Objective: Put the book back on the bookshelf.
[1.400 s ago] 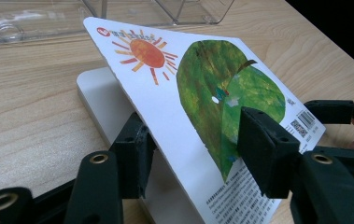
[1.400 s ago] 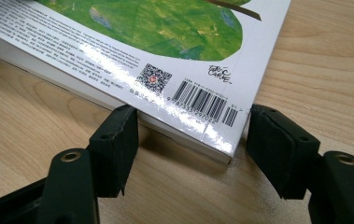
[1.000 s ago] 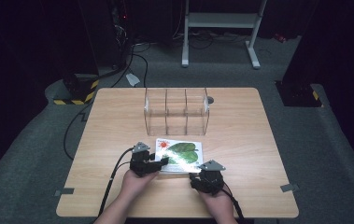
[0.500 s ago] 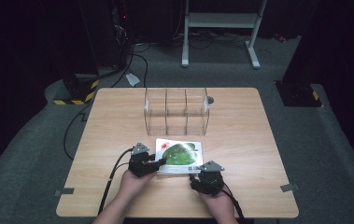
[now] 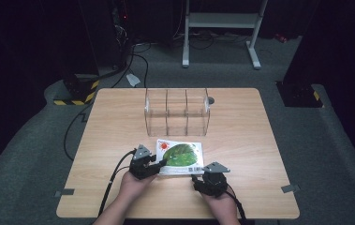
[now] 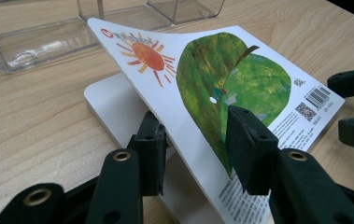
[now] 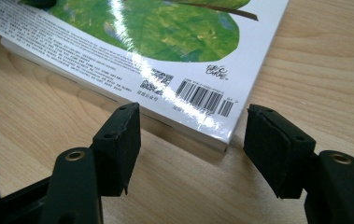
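Between the left gripper's [image 6: 195,140] jaws, which have just been closing, the book's [image 5: 180,157] cover [image 6: 221,79] is pinched and peeled up from the pages; the right gripper [image 7: 191,140] waits released at the near barcode corner. Opening is begun, far from finished

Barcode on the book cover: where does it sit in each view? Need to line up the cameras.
High view: barcode at the cover's near right corner, just ahead of the right claw.
Left gripper view: barcode at far right, on the lifted cover's edge.
Right gripper view: barcode at centre, just above the gap between the jaws.
Shared landmark: the green leaf printed on the cover.
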